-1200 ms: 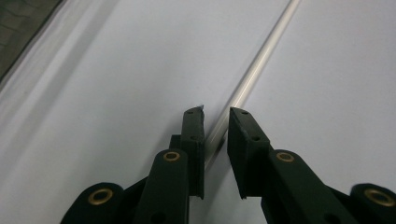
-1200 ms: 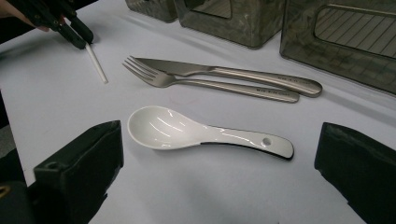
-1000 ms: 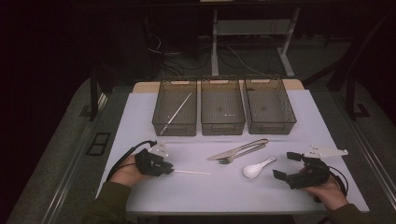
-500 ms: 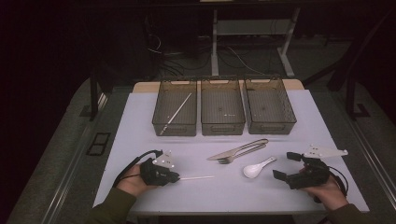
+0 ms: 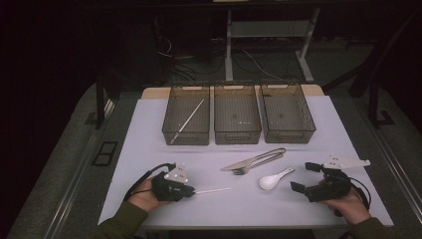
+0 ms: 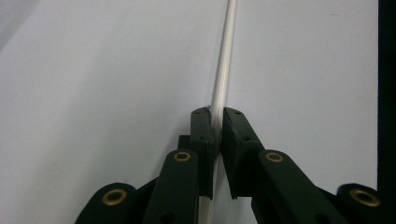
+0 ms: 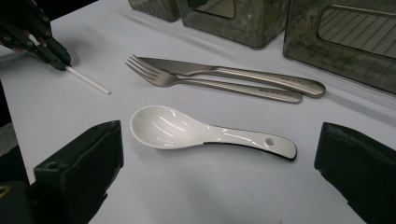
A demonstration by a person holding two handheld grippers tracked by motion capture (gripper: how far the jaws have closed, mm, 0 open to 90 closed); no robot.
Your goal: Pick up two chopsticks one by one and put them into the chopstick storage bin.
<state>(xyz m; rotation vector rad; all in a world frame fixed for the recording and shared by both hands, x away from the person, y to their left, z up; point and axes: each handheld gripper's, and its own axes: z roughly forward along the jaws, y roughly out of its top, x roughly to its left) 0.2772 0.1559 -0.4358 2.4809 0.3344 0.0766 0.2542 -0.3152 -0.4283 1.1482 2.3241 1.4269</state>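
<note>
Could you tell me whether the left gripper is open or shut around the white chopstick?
Shut on it. The left gripper has its black fingers pressed against both sides of the white chopstick, which lies on the table.

We see that the left gripper (image 5: pixel 191 190), its jaws having just been closing on the white chopstick (image 5: pixel 214 189), has drawn slightly toward the lower left of the high view, carrying the chopstick along with it.
</note>
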